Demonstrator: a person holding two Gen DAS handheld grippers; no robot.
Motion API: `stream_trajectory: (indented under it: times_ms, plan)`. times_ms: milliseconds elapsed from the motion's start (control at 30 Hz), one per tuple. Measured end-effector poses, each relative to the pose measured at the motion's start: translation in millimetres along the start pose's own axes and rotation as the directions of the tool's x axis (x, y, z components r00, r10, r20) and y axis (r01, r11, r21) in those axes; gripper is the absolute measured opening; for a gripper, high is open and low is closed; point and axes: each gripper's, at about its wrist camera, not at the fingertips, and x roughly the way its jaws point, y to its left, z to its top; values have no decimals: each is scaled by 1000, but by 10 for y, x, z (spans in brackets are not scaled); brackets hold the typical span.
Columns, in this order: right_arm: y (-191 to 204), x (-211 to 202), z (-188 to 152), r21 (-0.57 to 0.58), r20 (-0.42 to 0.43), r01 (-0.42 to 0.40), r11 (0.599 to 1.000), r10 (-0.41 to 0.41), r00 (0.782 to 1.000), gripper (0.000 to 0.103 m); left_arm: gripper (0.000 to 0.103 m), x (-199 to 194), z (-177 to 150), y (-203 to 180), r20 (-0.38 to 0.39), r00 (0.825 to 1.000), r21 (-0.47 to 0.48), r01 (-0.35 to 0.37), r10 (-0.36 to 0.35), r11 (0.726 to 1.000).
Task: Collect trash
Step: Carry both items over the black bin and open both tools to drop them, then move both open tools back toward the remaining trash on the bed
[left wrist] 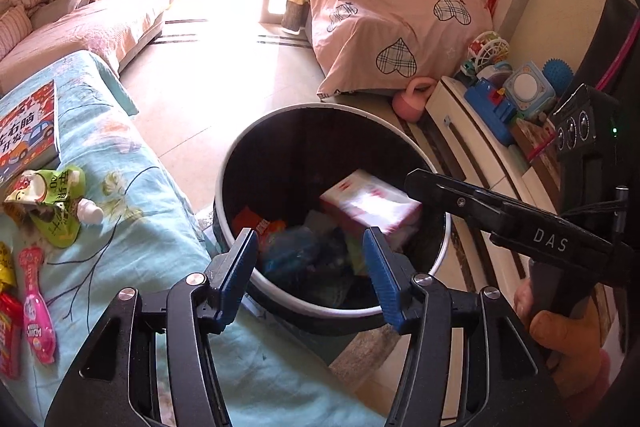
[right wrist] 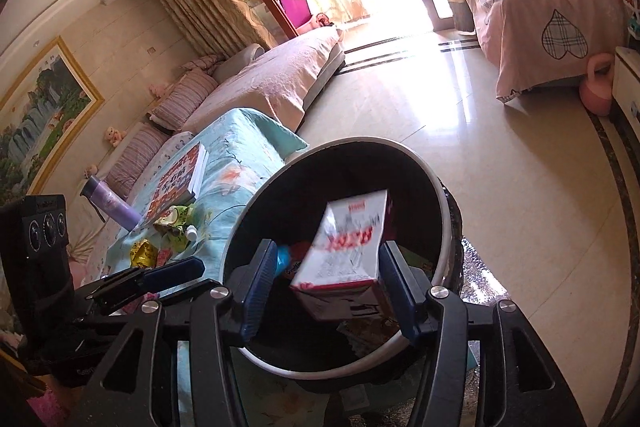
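Note:
A round black trash bin with a white rim (left wrist: pixel 442 259) (right wrist: pixel 442 195) stands on the floor beside a low table covered in a light blue cloth (left wrist: pixel 132 211) (right wrist: pixel 236 163). A red and white carton (left wrist: pixel 370 205) (right wrist: pixel 348 251) is blurred in the bin's mouth, between the spread fingers of my right gripper (right wrist: pixel 326 287), touching neither. The right gripper also shows in the left wrist view (left wrist: pixel 424 183). My left gripper (left wrist: pixel 310 271) is open and empty over the bin's near rim. Several wrappers lie in the bin. On the cloth lie a green pouch (left wrist: pixel 52 201), a pink bottle (left wrist: pixel 38 307) and other wrappers.
A picture book (left wrist: pixel 26 131) and a purple bottle (right wrist: pixel 110 201) are on the table. A sofa (right wrist: pixel 276 75) stands behind it. A pink-covered shape (left wrist: pixel 392 15), a pink kettlebell (left wrist: pixel 412 99) and a white cabinet with toys (left wrist: pixel 480 139) are on the right.

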Motion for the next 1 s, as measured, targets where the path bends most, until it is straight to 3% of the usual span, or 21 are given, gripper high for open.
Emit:
stream_trajectory:
  times_ms: [167,400,567,1000]
  plan:
    - [84,-96,-65,8,25,-13,1000,13,1000,64,56,-176,-146,97,26,1000,-24,-11,11,1000]
    - [355,-189,-276,8,47,-60,998,60,997,80,56,-440,-568,400,26,1000,-113,-14,17,994]
    - [624,-159,-496,-12,24,-101,995,101,995,85,56,-652,-890,651,25,998,-171,-50,55,984]
    - [1408,181,-957,-103,-82,-155,983,147,986,88,56,-1192,-1529,1395,36,987,-355,-134,157,925]
